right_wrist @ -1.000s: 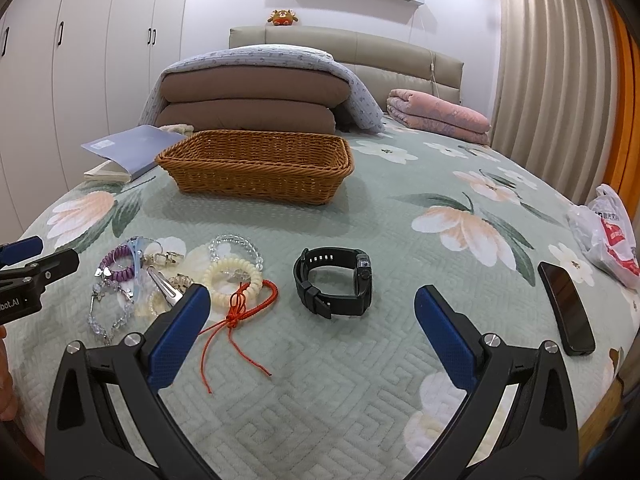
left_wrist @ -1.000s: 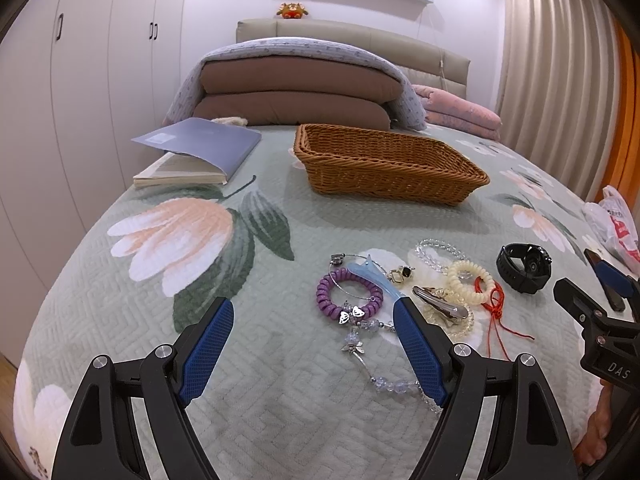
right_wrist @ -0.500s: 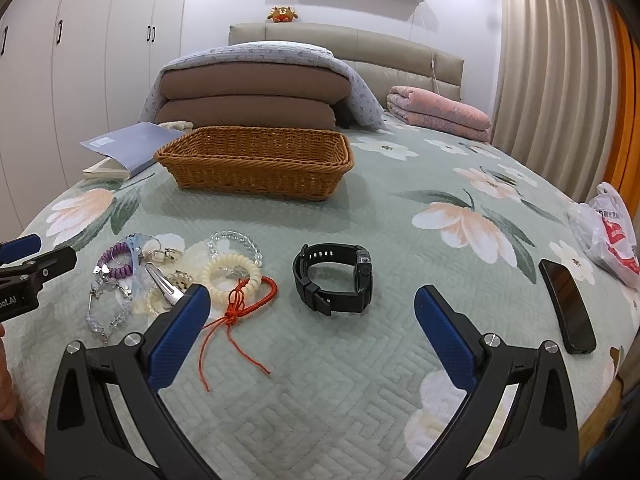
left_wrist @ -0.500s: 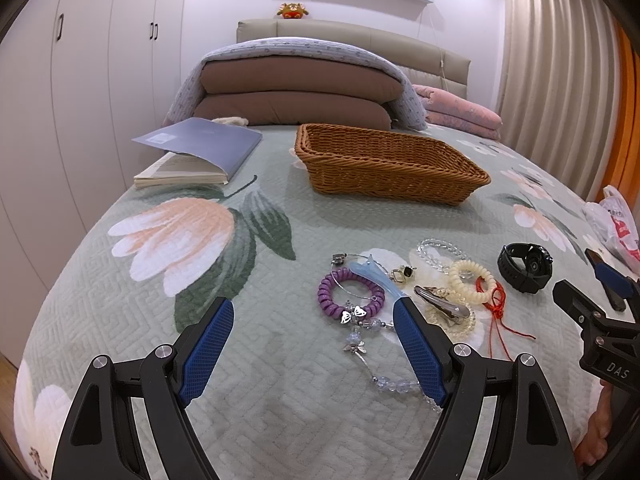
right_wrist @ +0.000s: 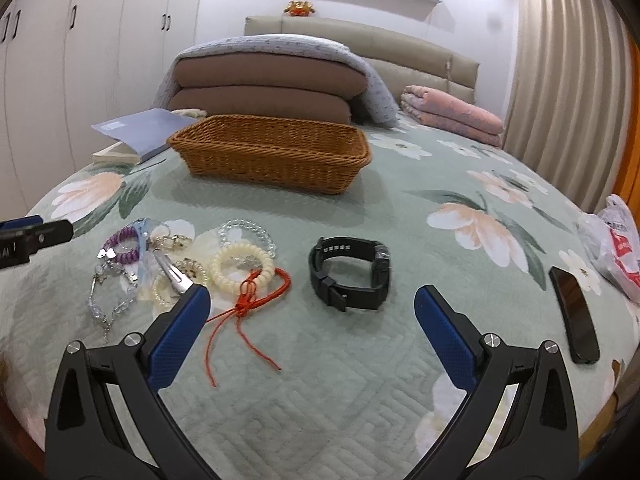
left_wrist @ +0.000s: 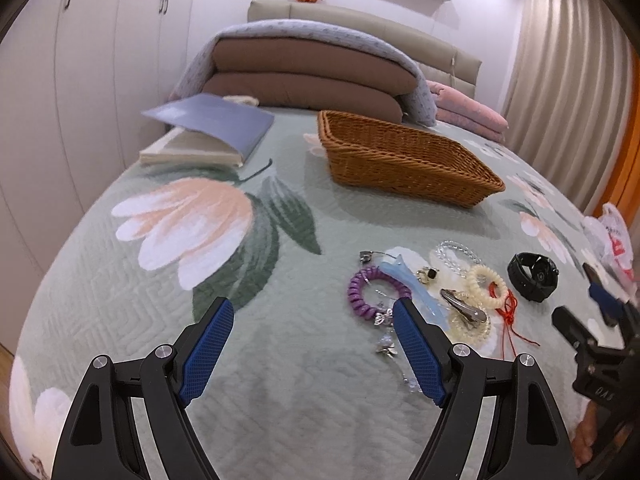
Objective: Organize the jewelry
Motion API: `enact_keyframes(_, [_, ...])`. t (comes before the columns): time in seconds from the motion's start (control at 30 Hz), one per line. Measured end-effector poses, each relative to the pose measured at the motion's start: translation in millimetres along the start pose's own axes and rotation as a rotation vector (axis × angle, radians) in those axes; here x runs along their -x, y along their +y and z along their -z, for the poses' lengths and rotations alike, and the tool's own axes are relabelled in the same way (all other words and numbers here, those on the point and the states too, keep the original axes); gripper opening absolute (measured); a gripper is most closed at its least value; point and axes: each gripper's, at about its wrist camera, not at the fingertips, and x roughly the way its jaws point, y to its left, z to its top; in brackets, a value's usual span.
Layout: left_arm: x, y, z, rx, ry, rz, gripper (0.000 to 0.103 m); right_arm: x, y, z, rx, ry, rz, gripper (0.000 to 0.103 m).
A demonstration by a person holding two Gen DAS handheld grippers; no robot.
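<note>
A pile of jewelry lies on the bed: a purple coil bracelet [left_wrist: 374,294], a silver hair clip [left_wrist: 464,309], a cream coil bracelet [right_wrist: 242,266], a red cord [right_wrist: 248,306], a clear bead bracelet [right_wrist: 246,230] and a black watch [right_wrist: 352,272]. A wicker basket [right_wrist: 272,156] stands behind them. My left gripper [left_wrist: 312,320] is open and empty, just left of the pile. My right gripper [right_wrist: 312,308] is open and empty, just in front of the watch.
A blue folder on a book [left_wrist: 212,132] lies at the back left. A black phone [right_wrist: 574,316] and a plastic bag [right_wrist: 616,244] lie at the right edge. Folded quilts [right_wrist: 264,80] are stacked behind the basket.
Both grippers have moved slightly forward toward the jewelry. The left view has tilted a little. Both stay open.
</note>
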Motion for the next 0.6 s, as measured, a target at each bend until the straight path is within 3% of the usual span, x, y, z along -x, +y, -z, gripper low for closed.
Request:
enact_keyframes(0.13, [-8,7,0,0.016,0.056,0.055,0.083,-4,1,0,-0.003,0.008,-0.047,0.099])
enact_keyframes(0.3, [-14,-1,5,0.002,0.116,0.121,0.082,-8,-18,-2,-0.036,0.050,-0.028,0.095])
enact_keyframes(0.53, [-15,-23,13,-0.055,0.152,0.126,0.080,-24,-26,-20,-0.029,0.171,-0.103,0.057])
enact_keyframes(0.6, [-15,-25,15,-0.052,0.163,0.137,0.075,-31,-17,-34,0.018,0.197,-0.169,0.054])
